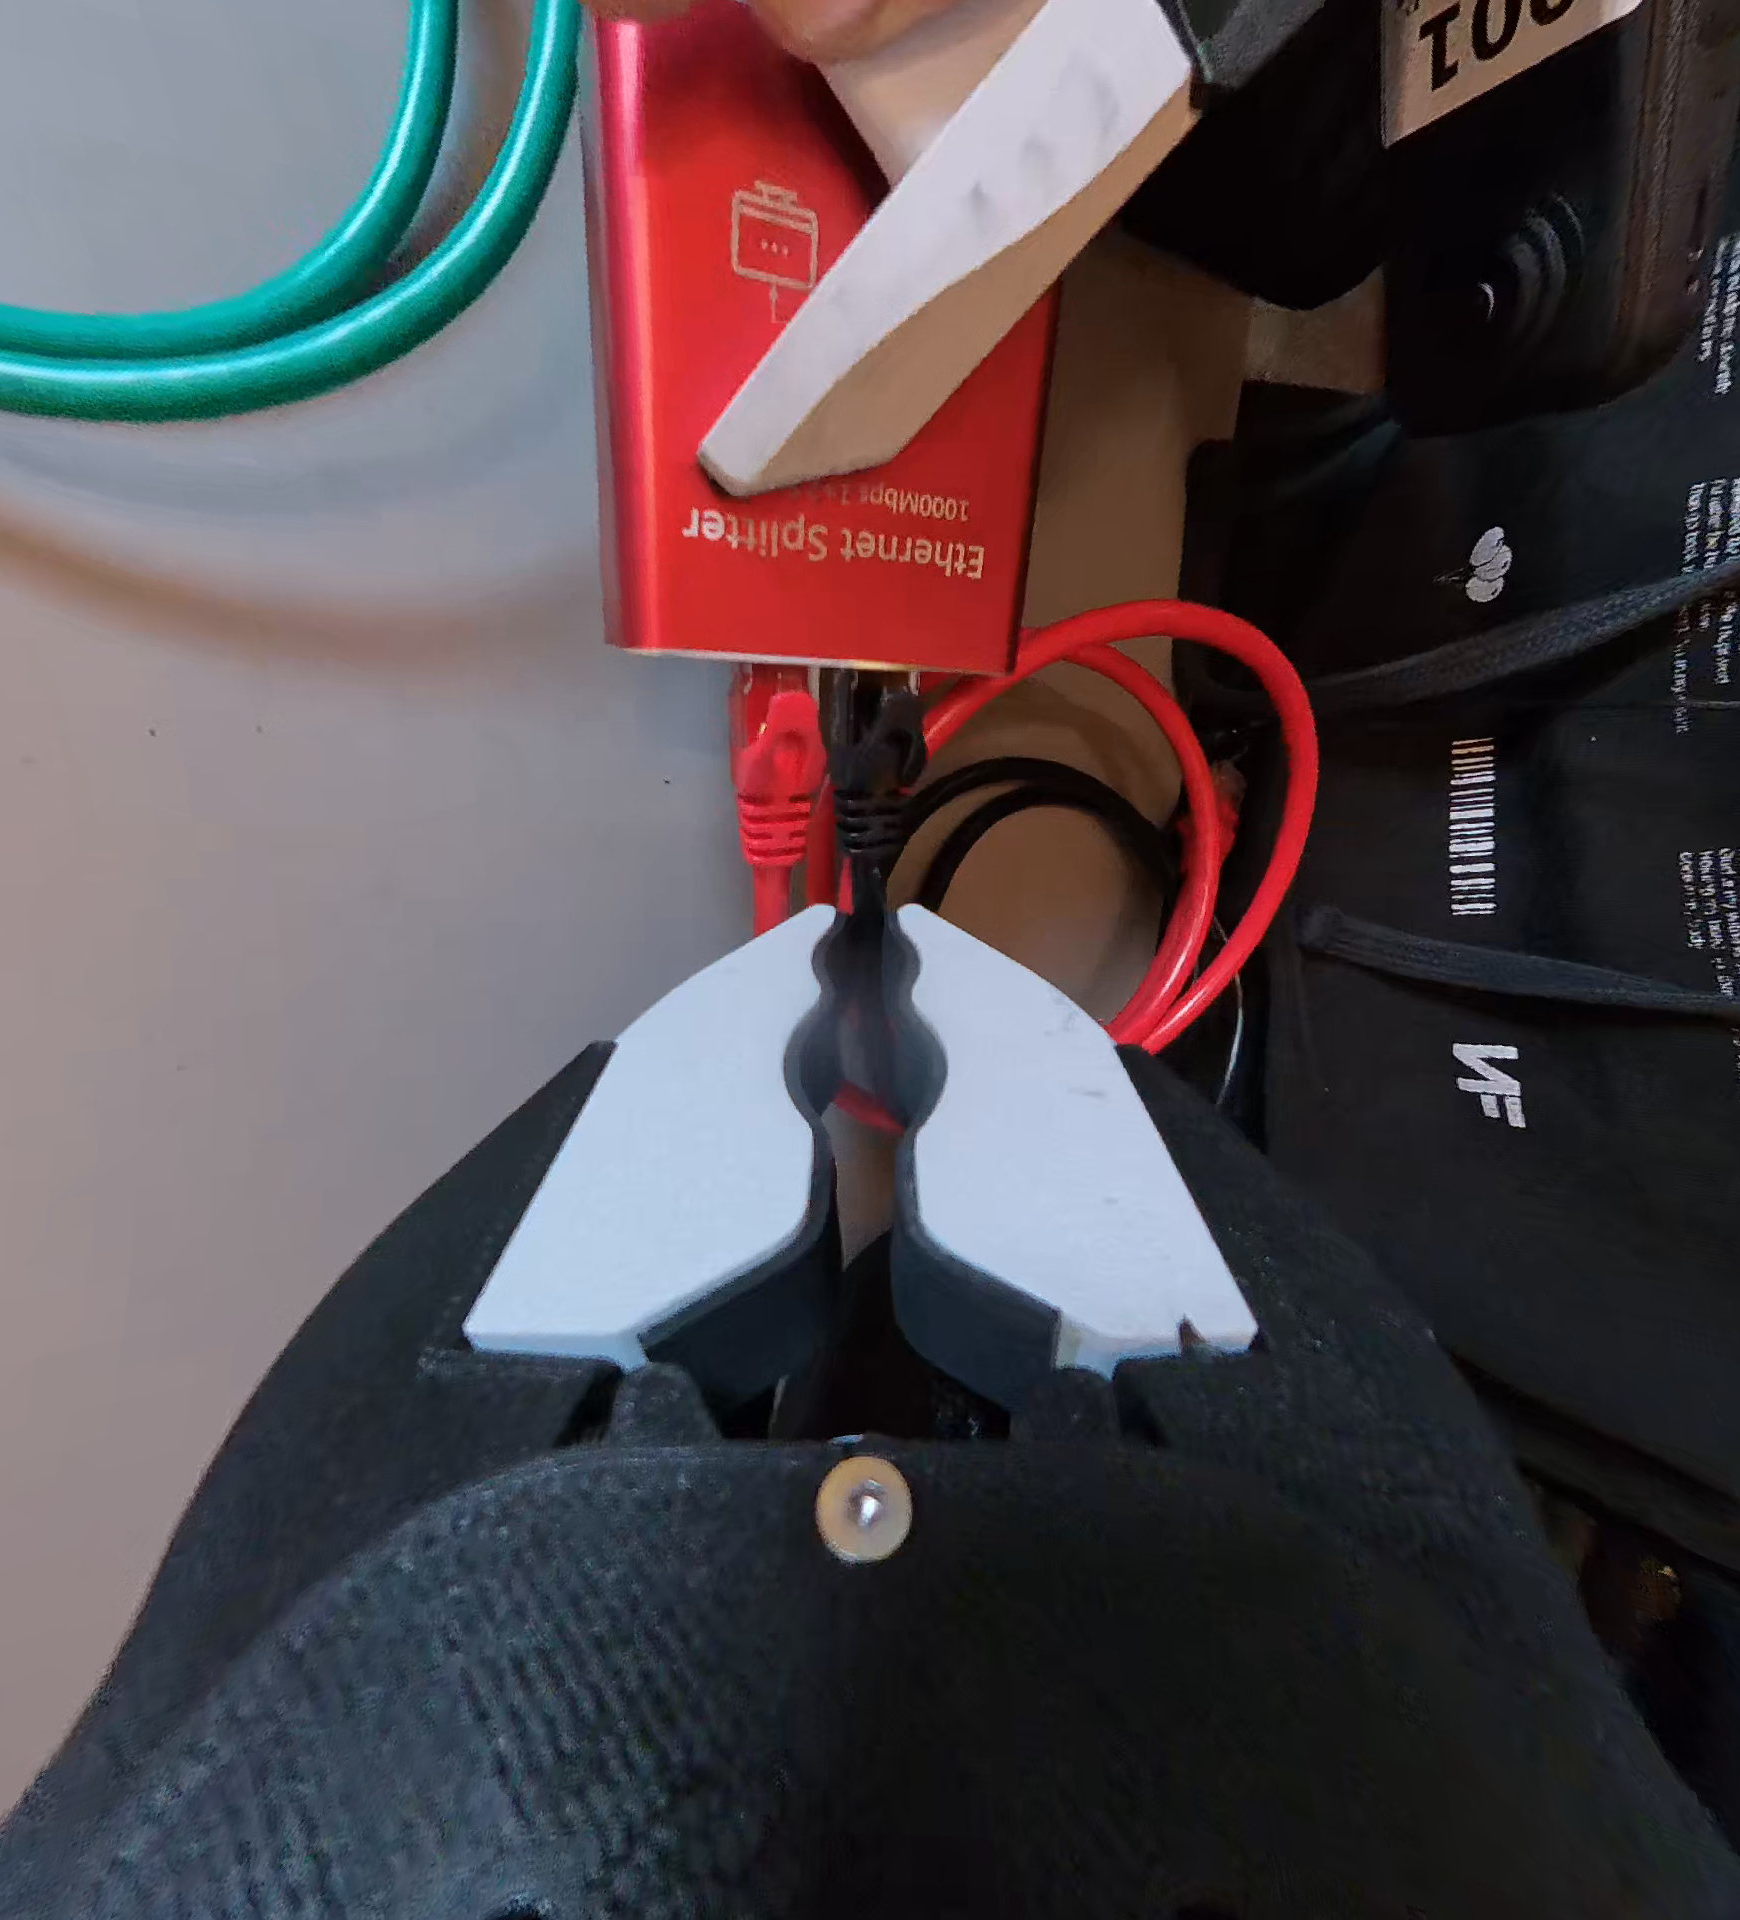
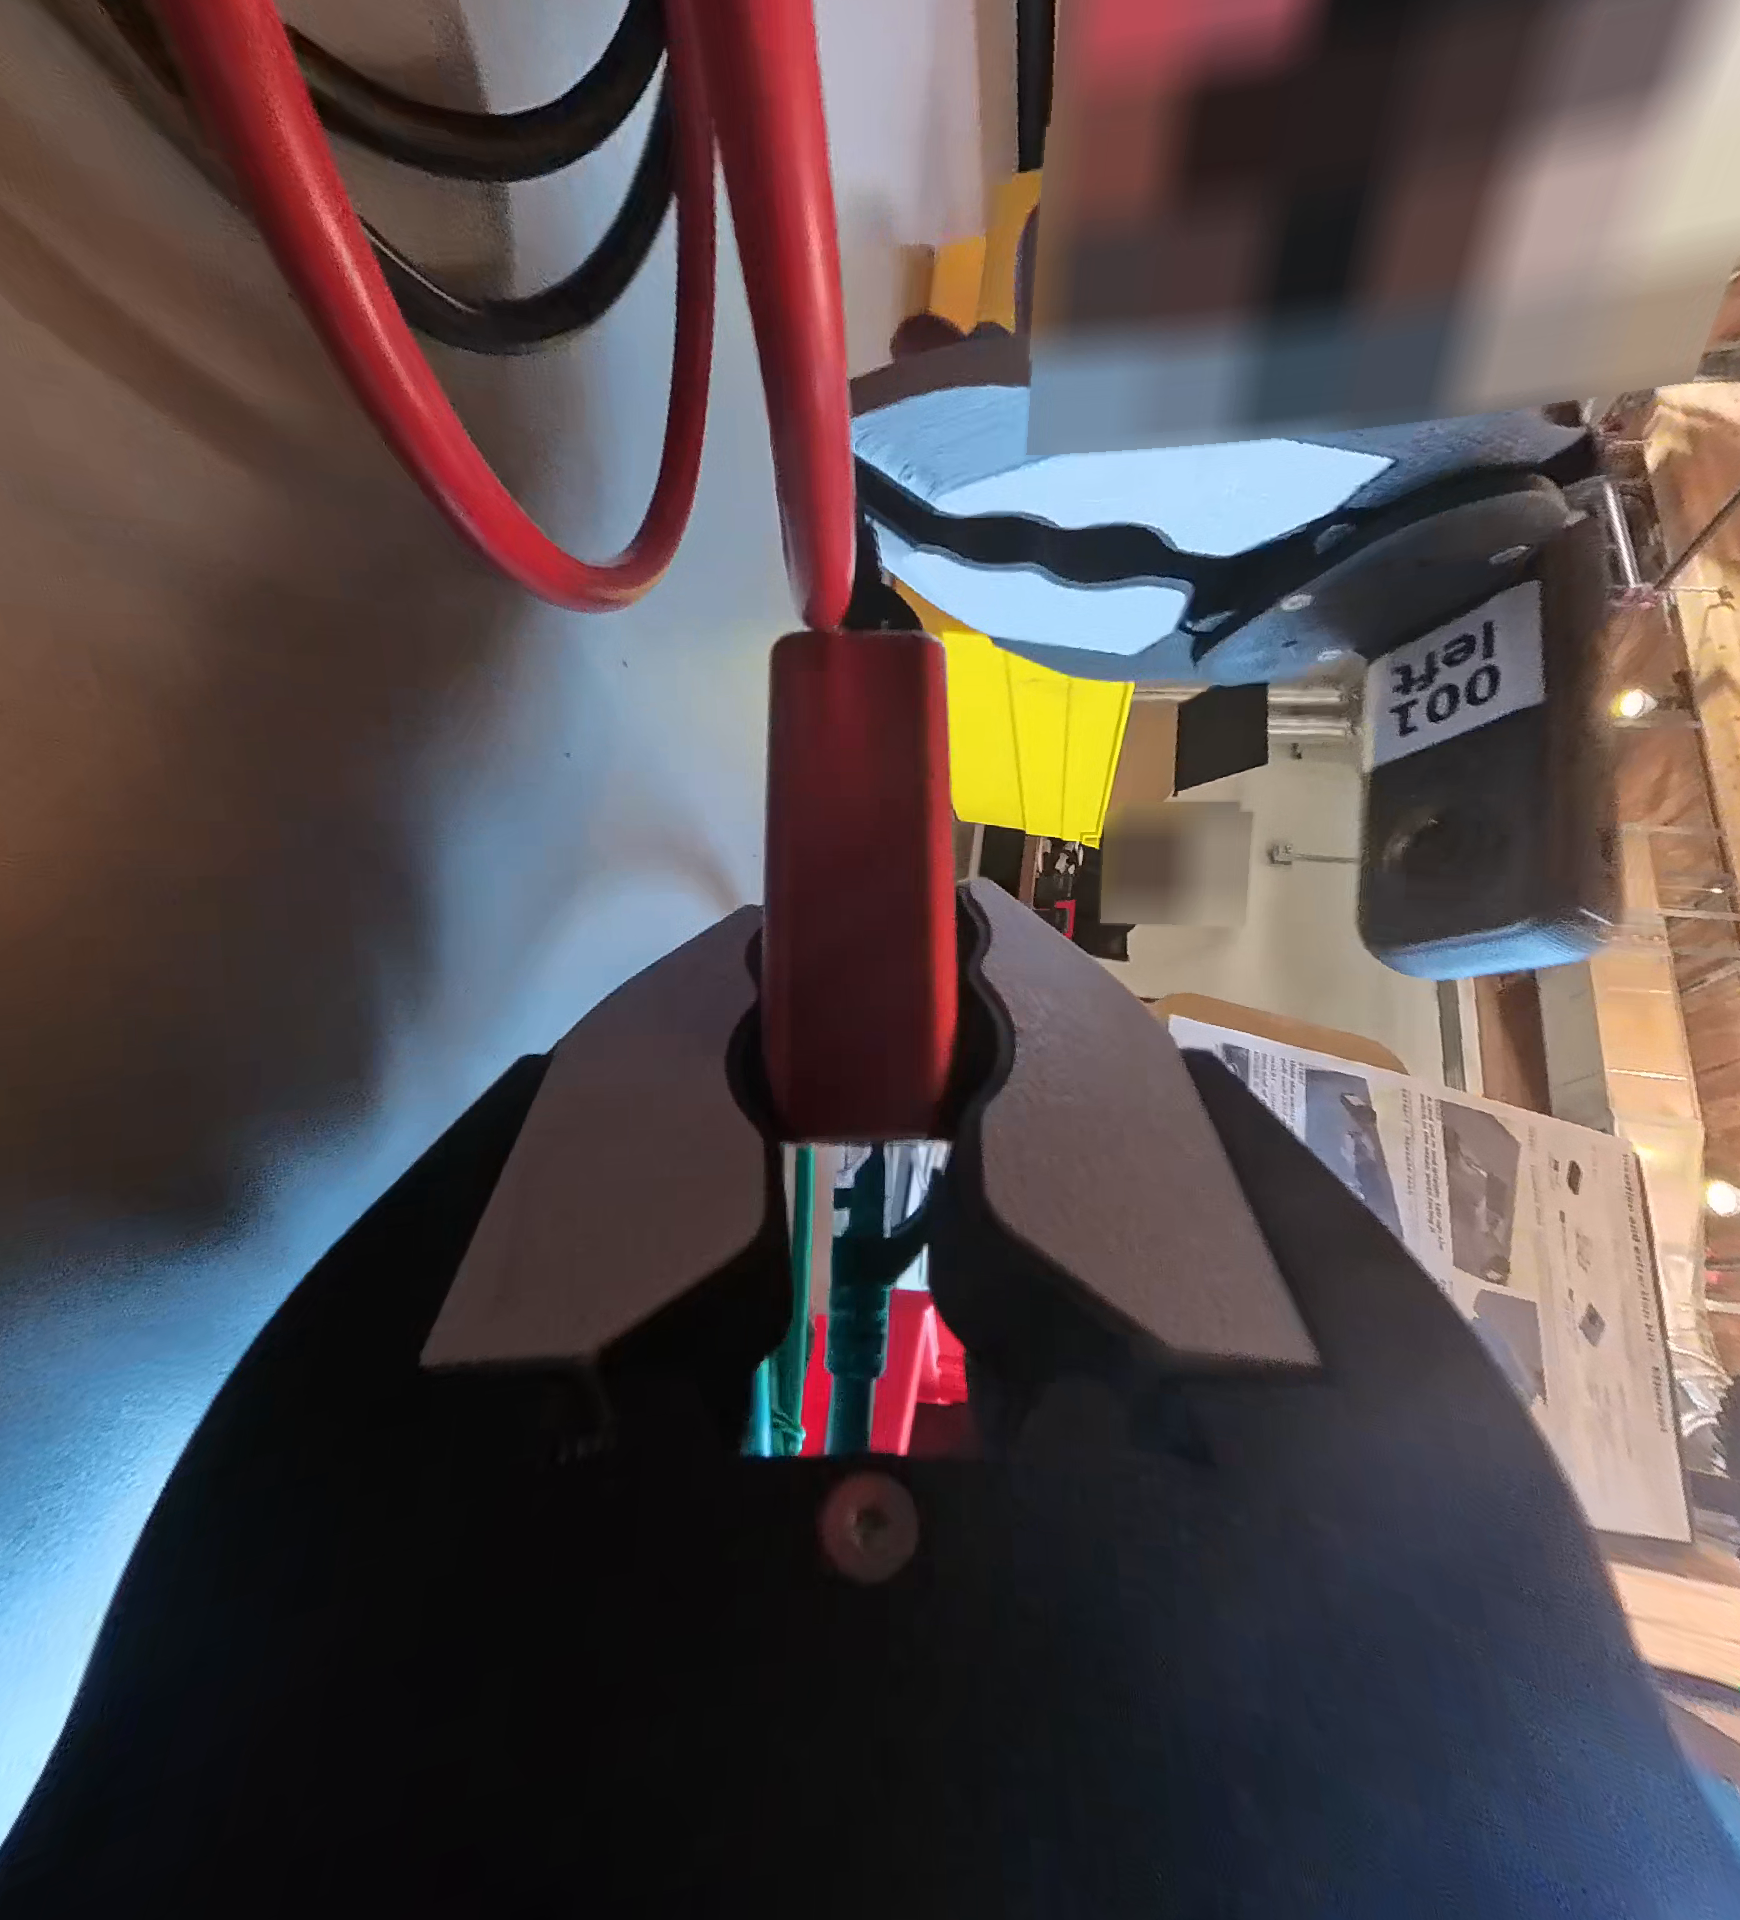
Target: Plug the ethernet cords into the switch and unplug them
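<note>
Left wrist view: your left tool (image 1: pixel 864 940) was pinched closed on the black cord (image 1: pixel 871 831) just behind its plug, which sat at a port of the red switch (image 1: pixel 814 436) beside the seated red cord (image 1: pixel 772 790). Whether it was latched could not be told. The green cord (image 1: pixel 222 343) trailed across the pale surface (image 1: pixel 222 935). Removal of the cords appeared outstanding. Only the right wrist view showed your right tool (image 2: pixel 861 935) clamped on the switch body (green plug (image 2: pixel 861 1299) behind).
</note>
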`<action>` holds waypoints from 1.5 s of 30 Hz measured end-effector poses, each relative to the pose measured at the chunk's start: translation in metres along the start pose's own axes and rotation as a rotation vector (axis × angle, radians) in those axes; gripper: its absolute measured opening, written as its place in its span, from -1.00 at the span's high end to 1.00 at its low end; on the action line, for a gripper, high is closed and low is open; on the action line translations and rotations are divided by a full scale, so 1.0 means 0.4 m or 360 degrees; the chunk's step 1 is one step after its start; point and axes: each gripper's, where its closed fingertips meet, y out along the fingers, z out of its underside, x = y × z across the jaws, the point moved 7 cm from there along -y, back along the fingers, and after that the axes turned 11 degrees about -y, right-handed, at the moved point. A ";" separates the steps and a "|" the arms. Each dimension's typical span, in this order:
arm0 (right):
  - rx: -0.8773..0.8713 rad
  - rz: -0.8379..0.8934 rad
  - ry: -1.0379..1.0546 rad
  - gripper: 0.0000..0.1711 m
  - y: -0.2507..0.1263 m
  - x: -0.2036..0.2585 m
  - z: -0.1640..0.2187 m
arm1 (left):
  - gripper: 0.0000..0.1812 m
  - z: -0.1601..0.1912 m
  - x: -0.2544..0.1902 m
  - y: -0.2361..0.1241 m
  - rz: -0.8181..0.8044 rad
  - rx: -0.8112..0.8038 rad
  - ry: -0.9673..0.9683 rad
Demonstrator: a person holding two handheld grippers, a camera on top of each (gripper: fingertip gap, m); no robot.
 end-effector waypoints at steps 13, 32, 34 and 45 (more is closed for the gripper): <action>0.0207 0.0073 0.0096 0.65 -0.022 -0.010 0.064 | 0.79 -0.010 -0.024 -0.133 -0.0280 -0.0762 0.0530; 0.0329 0.0114 0.0257 0.64 -0.029 -0.036 0.117 | 1.00 0.066 0.050 -0.177 -0.0793 -0.1931 0.0624; 0.0320 0.0123 0.0261 0.65 -0.027 -0.046 0.116 | 1.00 0.061 0.054 -0.180 -0.0766 -0.1887 0.0575; -0.0232 0.0090 0.1073 0.65 -0.035 -0.173 0.126 | 0.61 0.005 0.064 -0.169 -0.0716 -0.1713 0.0812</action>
